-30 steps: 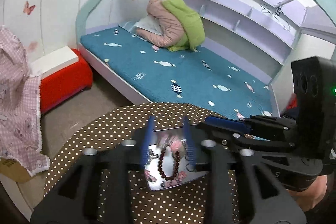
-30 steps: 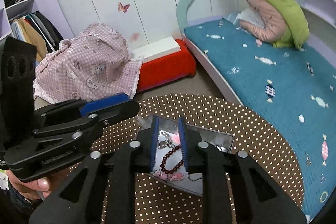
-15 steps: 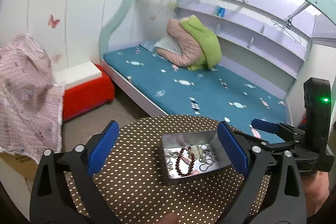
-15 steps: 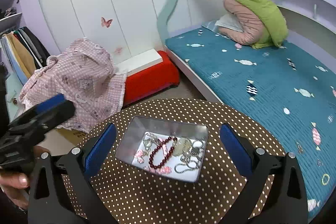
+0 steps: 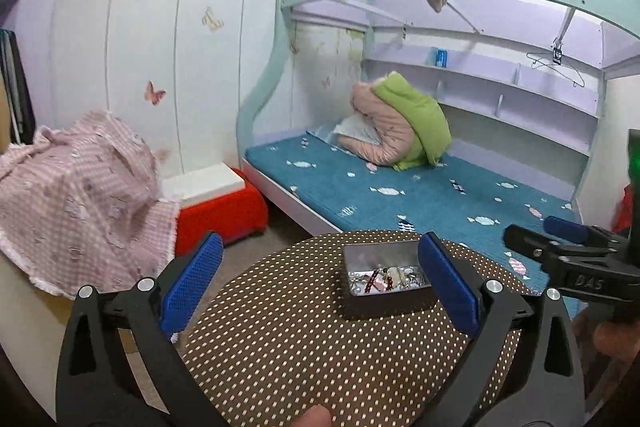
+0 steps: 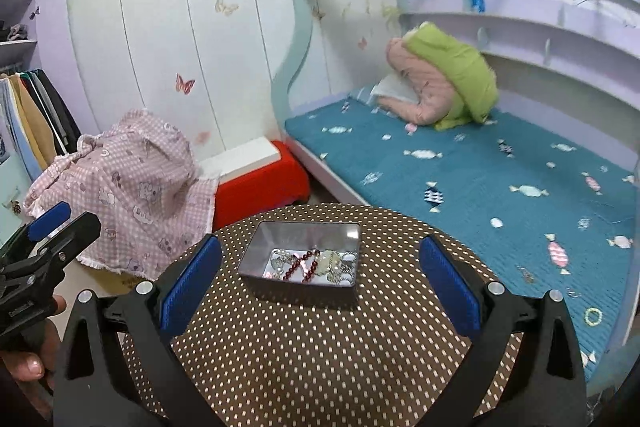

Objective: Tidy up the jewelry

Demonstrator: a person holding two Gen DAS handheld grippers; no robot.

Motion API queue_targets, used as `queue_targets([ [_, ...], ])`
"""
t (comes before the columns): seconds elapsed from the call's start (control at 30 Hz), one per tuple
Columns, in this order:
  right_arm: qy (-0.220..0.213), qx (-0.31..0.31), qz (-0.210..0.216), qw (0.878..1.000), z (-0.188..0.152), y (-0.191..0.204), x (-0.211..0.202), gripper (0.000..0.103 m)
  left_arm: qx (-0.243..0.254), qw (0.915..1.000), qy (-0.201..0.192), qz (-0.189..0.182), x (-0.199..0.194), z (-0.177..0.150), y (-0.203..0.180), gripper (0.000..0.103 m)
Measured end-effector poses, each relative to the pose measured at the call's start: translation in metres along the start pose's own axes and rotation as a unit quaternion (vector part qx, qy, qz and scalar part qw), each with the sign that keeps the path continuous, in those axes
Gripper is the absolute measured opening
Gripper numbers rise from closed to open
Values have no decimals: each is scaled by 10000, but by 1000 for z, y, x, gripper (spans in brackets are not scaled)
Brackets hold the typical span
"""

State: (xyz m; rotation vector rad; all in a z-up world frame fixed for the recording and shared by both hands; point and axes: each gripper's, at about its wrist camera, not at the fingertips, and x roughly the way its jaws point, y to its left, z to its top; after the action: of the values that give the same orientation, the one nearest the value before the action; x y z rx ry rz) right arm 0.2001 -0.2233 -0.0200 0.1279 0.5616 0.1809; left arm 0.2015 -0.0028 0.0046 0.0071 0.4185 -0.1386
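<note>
Jewelry point(image 6: 310, 267) heaped in metal tin point(image 6: 256, 253) at far side of polka-dot round table point(image 6: 320, 355); left gripper point(image 5: 316, 281) and right gripper point(image 6: 318, 283) both spread wide, empty, near side of tin

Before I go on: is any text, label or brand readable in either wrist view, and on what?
"DAS": moulded on the body of the right gripper, seen in the left wrist view.
Hanger tag: too small to read.
Blue pack on the shelf: blurred.
Cardboard box under the pink cloth: print blurred.
</note>
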Motion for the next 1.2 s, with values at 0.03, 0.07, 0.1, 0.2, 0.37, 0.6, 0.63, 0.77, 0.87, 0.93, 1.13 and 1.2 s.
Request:
queue_targets([
  [0.03, -52, -2, -53, 10000, -5, 2, -11, 95, 20, 10000, -59, 18, -11, -4, -1, 98],
  [0.07, -94, -8, -91, 9999, -10, 4, -19, 95, 37, 9999, -103, 40, -19, -8, -2, 98],
  [0.1, -140, -19, -127, 9998, -16, 7, -28, 95, 52, 9999, -143, 67, -27, -12, -2, 98],
  [0.2, -258, -50, -236, 9994, -30, 16, -50, 95, 79, 9997, -227, 94, -47, -22, -2, 98],
  [0.37, -527, -73, -420, 9977, -52, 28, -88, 95, 119, 9990, -403, 160, -88, -38, -2, 98],
  [0.6, -861, -101, -664, 9940, -80, 44, -135, 95, 49, 9987, -399, 318, -132, -54, -5, 98],
  [0.63, -894, -100, -679, 9936, -82, 45, -138, 95, 60, 9985, -434, 318, -138, -56, -6, 98],
  [0.77, -1003, -217, -807, 9914, -91, 54, -151, 95, 25, 9981, -536, 287, -160, -64, -6, 98],
  [0.87, -1030, -273, -844, 9907, -98, 58, -154, 95, 130, 9975, -581, 379, -172, -67, -8, 98],
  [0.93, -1005, -268, -812, 9913, -101, 60, -153, 95, 137, 9972, -609, 419, -176, -68, -7, 98],
  [1.13, -1036, -365, -849, 9903, -109, 70, -156, 95, -39, 9964, -656, 530, -190, -76, 1, 98],
  [1.2, -1043, -385, -846, 9902, -110, 72, -156, 95, -28, 9954, -700, 654, -194, -77, 3, 98],
])
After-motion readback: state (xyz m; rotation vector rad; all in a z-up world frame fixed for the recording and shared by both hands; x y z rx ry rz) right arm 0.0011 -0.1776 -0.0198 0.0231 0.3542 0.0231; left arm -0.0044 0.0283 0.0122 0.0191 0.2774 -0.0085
